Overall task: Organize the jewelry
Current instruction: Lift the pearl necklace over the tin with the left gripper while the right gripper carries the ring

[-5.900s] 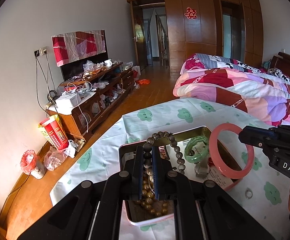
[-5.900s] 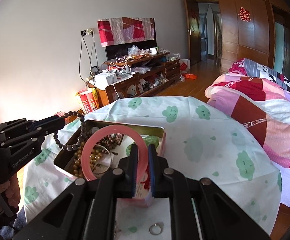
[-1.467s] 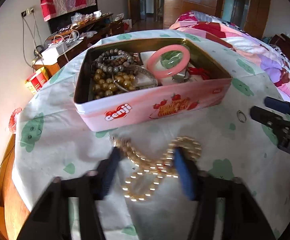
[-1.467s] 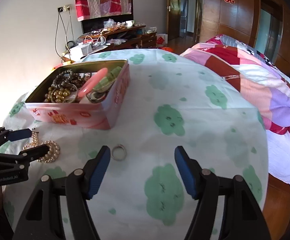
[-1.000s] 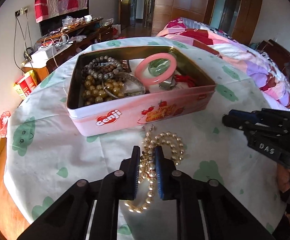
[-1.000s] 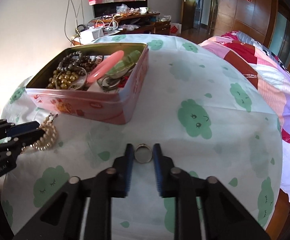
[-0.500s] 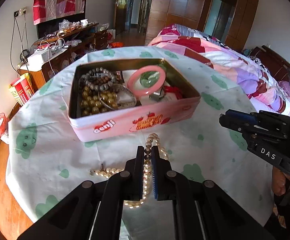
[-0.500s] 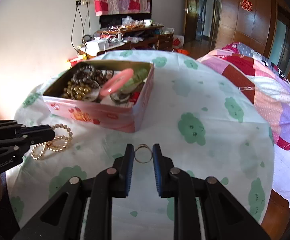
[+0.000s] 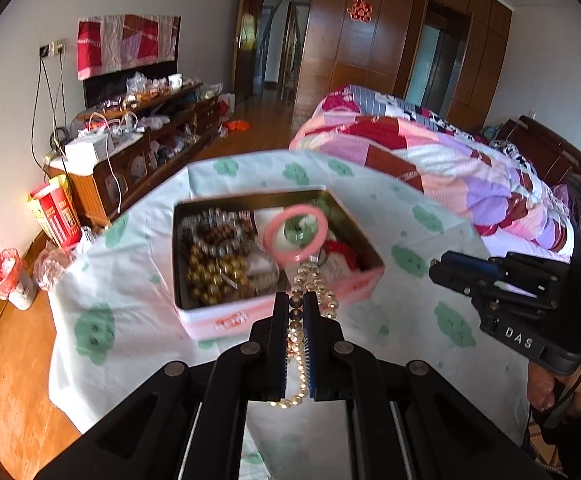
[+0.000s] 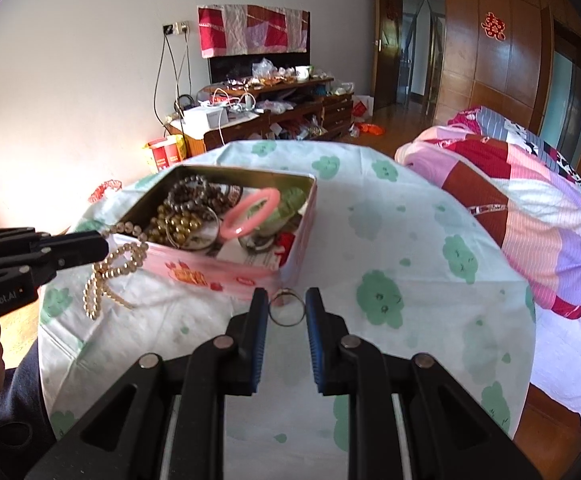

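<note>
While the tin (image 10: 290, 248) on the table already holds dark beads, gold beads, a pink bangle (image 10: 250, 212) and a green one, two pieces are not yet in it. Clamped tight in the left gripper (image 9: 297, 312), the pearl necklace (image 10: 110, 264) hangs in the air just in front of the tin's near wall, its loops dangling clear of the cloth. A small metal ring (image 10: 286, 307) is pinched between the nearly closed jaws of the right gripper (image 10: 287, 310), near the tin's corner. Both, I judge, need dropping inside to finish.
</note>
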